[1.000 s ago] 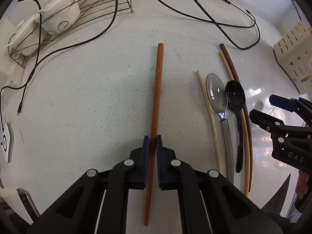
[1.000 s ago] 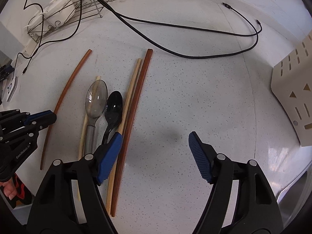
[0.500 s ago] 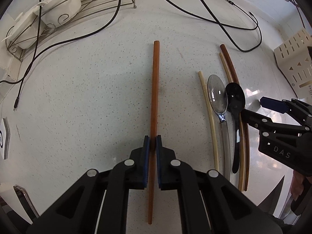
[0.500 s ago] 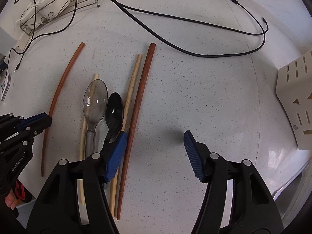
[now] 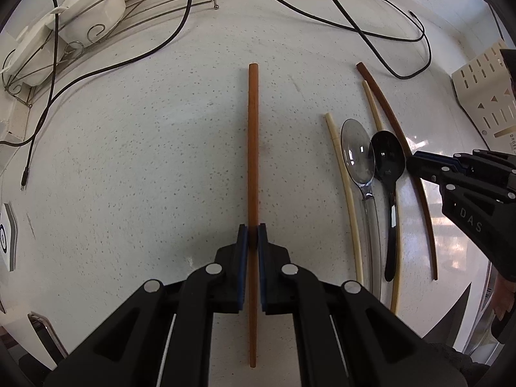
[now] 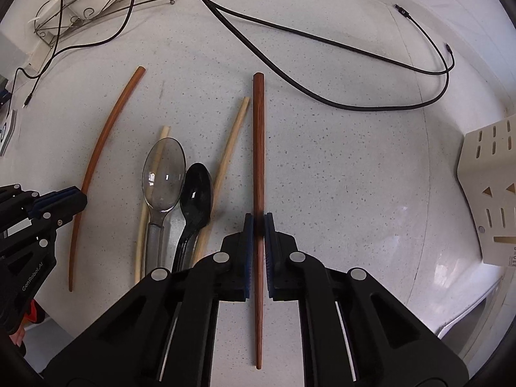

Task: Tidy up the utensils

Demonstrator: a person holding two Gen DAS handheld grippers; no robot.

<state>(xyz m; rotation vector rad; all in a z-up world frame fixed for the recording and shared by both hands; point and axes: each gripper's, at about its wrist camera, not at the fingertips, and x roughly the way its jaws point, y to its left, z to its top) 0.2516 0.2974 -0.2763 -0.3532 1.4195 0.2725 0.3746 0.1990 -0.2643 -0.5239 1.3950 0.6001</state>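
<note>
The left gripper [image 5: 253, 235] points down at the speckled white countertop [image 5: 145, 167] with its jaws clenched on an orange-brown wooden chopstick [image 5: 253, 148], which runs straight ahead from between the blue pads and also extends back under the gripper body.

The right gripper [image 6: 258, 225] has just been closing, and its jaws now clamp a dark reddish-brown wooden chopstick [image 6: 258, 142] about midway along its length, the thicker end lying ahead of the pads and the thin tip behind them.

To the left of the right gripper's jaws lie 4 loose utensils close together: a pale bamboo chopstick [image 6: 230, 148] just beside the held one, a glossy black plastic spoon [image 6: 195, 198], a clear plastic spoon [image 6: 163, 174] touching it, and a cream-coloured chopstick [image 6: 143, 219] partly under the clear spoon.

Ahead of both grippers, black cables [image 6: 322, 96] trail across the counter. Far ahead to the left stands a wire dish rack [image 5: 106, 16] holding white ceramic bowls [image 5: 93, 13]. A cream slotted utensil holder [image 6: 490, 187] sits well off to the right.
</note>
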